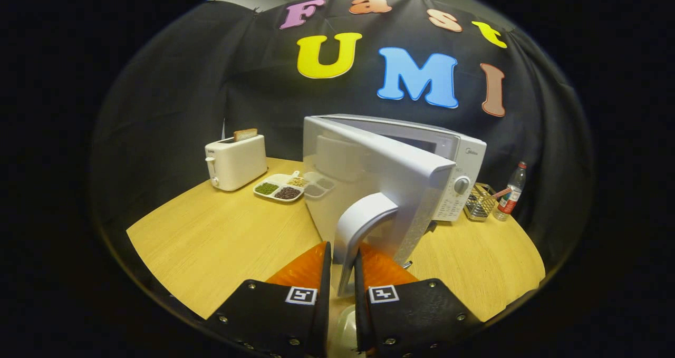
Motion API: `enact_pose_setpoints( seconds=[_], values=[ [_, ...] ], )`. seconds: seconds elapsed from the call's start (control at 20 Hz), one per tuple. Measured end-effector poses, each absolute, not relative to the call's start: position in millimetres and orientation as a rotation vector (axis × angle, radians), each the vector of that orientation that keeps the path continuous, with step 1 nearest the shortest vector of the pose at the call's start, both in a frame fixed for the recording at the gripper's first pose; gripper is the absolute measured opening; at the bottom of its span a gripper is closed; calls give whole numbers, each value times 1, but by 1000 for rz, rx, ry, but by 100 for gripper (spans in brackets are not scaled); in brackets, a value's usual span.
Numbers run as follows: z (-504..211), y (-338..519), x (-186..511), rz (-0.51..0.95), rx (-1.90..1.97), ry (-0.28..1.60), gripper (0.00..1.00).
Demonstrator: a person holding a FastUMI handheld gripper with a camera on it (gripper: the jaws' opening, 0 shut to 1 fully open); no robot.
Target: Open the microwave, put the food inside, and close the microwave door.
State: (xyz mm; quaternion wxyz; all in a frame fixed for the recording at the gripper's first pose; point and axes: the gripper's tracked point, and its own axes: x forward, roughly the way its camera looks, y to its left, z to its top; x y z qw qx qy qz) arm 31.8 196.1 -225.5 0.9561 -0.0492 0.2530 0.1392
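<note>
Microwave [453, 152] door handle [364, 221] seemingly pinched between tongs [343, 260].

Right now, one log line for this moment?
claw: shut on door handle | microwave door: partly open | food tray: on table, by toaster

The white microwave [464, 157] stands on the table's [221, 236] far right part. Its door [379, 184] hangs part open, handle [358, 226] facing outward.

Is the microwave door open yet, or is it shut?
Partly open. The microwave door is swung out from the microwave toward the gripper, whose jaws close on the door handle.
</note>
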Motion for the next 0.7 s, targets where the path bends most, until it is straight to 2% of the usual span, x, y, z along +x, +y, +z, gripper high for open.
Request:
enact_pose_setpoints(
  seconds=[0.7],
  values=[
    [-220,276,-3,265,-134,527,22]
  ],
)
